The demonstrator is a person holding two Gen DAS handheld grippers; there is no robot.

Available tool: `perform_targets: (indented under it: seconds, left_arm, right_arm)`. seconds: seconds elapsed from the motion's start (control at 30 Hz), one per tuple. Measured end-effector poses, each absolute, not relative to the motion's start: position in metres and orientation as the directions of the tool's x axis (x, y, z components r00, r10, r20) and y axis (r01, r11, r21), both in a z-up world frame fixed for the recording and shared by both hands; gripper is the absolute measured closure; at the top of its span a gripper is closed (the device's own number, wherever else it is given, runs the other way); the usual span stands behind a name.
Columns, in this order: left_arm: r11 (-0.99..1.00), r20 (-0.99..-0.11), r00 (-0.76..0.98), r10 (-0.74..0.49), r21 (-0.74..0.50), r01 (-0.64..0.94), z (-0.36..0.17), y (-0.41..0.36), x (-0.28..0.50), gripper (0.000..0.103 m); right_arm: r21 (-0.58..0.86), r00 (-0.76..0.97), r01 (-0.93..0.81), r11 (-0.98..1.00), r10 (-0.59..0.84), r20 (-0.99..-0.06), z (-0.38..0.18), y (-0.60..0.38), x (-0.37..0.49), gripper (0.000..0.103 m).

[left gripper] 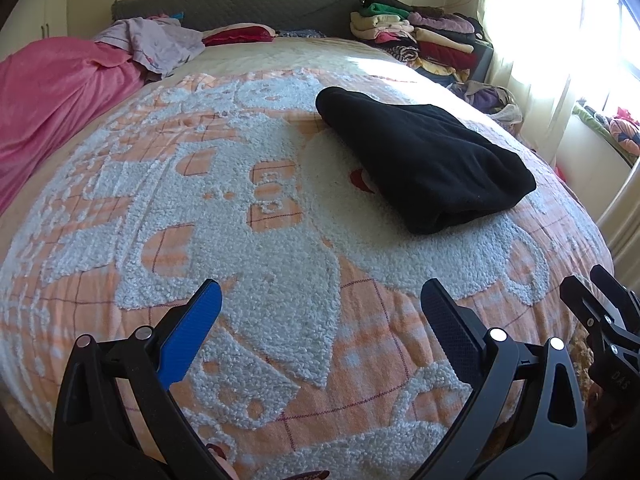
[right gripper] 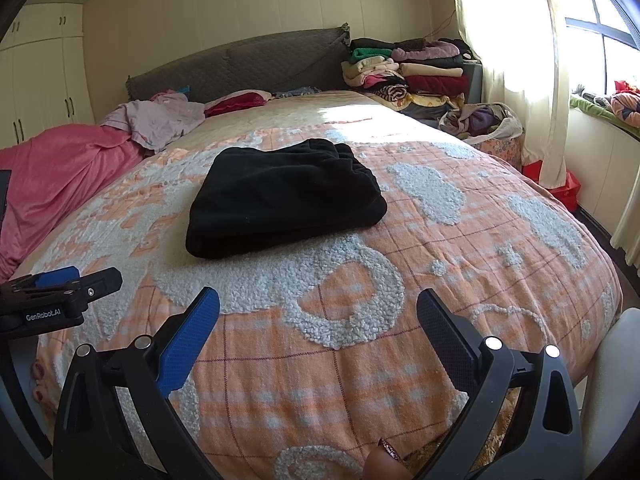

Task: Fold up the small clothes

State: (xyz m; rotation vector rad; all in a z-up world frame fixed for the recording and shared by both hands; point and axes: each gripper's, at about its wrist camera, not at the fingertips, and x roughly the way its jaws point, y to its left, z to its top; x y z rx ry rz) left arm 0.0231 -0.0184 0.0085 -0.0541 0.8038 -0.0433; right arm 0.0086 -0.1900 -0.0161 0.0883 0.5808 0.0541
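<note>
A black fleece garment (left gripper: 424, 156) lies folded into a thick rectangle on the orange and white bedspread (left gripper: 248, 240); it also shows in the right wrist view (right gripper: 280, 200). My left gripper (left gripper: 322, 292) is open and empty, held over the bedspread well short of the garment and to its left. My right gripper (right gripper: 318, 300) is open and empty, held over the bed's near edge, short of the garment. The right gripper also shows at the lower right of the left wrist view (left gripper: 600, 312), and the left gripper at the left of the right wrist view (right gripper: 68, 284).
A pink blanket (left gripper: 52, 100) and a lilac garment (left gripper: 160, 44) lie at the bed's far left. Folded clothes (right gripper: 412, 72) are stacked at the far right by the grey headboard (right gripper: 240, 68). A bag of clothes (right gripper: 480, 120) and a curtained window (right gripper: 540, 60) are at the right.
</note>
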Motion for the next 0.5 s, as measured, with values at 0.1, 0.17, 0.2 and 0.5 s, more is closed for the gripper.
perform_targets:
  seconds: [0.1,0.17,0.2,0.5]
  left_arm:
    - [0.999,-0.722,0.692,-0.029,-0.033,0.007,0.0076,-0.0208,0.0229,0.010]
    - [1.000,-0.725,0.688,-0.020,-0.026,0.002,0.0069,-0.0210,0.0238,0.010]
    - [1.000,-0.729,0.684,-0.021,-0.029,0.000,0.0063,-0.0203,0.0244,0.010]
    - [1.000,-0.735,0.679,0.003,-0.017,-0.022,0.0048,-0.0185,0.0261,0.010]
  right_arm:
    - [0.097,0.835,-0.024,0.995,0.073,-0.545,-0.0162,-0.1898,0.0083,0.005]
    - [0.096,0.835,-0.022,0.995,0.072,-0.545,-0.0169,-0.1913,0.0082,0.005]
    - [0.097,0.836,-0.022,0.995,0.072,-0.545,-0.0168,-0.1913,0.0082,0.005]
    - [0.096,0.839,0.003,0.995,0.049,-0.541,-0.0161,-0.1972,0.0056,0.005]
